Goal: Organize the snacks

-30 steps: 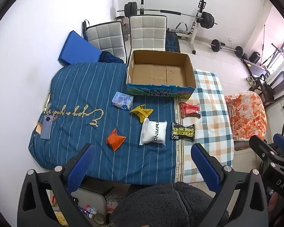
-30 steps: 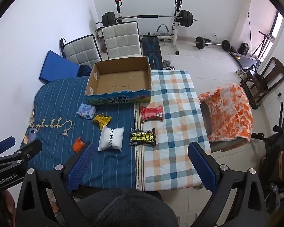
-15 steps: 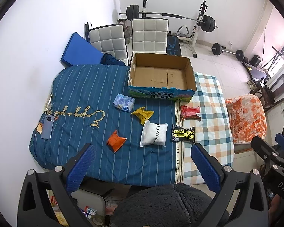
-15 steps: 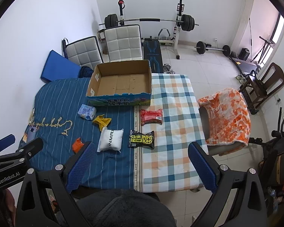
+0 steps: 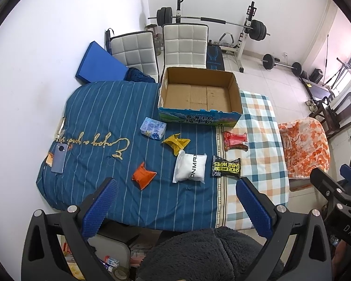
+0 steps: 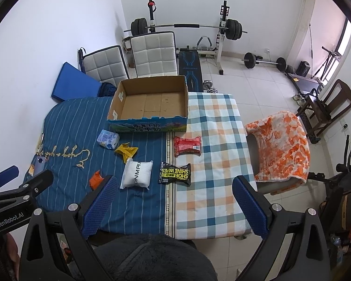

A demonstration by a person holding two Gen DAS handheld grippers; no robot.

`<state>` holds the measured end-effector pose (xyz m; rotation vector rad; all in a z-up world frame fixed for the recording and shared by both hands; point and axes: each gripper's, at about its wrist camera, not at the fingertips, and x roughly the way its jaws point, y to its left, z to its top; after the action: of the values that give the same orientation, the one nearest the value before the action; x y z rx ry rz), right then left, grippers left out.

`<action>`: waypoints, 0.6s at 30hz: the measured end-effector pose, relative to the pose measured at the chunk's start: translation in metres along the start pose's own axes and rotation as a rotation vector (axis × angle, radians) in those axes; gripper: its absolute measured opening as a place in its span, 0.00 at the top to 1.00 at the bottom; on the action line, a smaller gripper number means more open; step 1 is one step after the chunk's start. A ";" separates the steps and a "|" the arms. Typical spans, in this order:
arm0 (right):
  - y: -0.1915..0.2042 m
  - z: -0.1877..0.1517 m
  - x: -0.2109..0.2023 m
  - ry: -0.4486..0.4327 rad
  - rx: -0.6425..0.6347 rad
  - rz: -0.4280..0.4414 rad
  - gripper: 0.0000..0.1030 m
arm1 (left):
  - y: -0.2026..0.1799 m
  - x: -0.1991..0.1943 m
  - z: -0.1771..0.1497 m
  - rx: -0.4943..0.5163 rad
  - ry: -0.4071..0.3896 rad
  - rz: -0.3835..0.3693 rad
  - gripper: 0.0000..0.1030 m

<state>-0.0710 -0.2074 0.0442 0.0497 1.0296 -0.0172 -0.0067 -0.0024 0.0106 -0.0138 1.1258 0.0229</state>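
An empty cardboard box (image 5: 200, 93) (image 6: 149, 101) stands at the far side of the cloth-covered table (image 5: 100, 117). In front of it lie several packets: a pale blue one (image 5: 152, 127) (image 6: 108, 138), a yellow one (image 5: 176, 142) (image 6: 126, 151), a red one (image 5: 235, 139) (image 6: 187, 145), a white pouch (image 5: 190, 167) (image 6: 137, 173), a black wipes pack (image 5: 225, 166) (image 6: 174, 173) and an orange one (image 5: 143, 175) (image 6: 95, 179). My left gripper (image 5: 175, 199) and right gripper (image 6: 174, 196) both hover high above the near edge, open and holding nothing.
A phone (image 5: 59, 158) lies at the table's left edge. Two white chairs (image 5: 186, 44), a blue mat (image 5: 98, 64) and a barbell rack (image 5: 222, 22) stand behind. A chair draped in an orange blanket (image 6: 282, 145) stands to the right. A dark fuzzy garment (image 5: 206, 253) fills the bottom.
Both views have pulled back and risen slightly, so the table and packets sit lower and look smaller. Nothing on the table has moved.
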 end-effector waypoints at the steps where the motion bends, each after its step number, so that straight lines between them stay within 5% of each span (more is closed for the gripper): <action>1: 0.000 0.000 0.000 -0.003 0.000 0.000 0.03 | 0.000 0.000 0.001 -0.002 -0.001 -0.001 0.00; 18: -0.003 0.012 0.004 -0.011 -0.009 0.021 0.03 | 0.002 -0.001 0.005 -0.020 -0.015 0.005 0.00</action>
<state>-0.0585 -0.2107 0.0472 0.0524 1.0183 0.0058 -0.0027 -0.0003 0.0139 -0.0283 1.1111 0.0384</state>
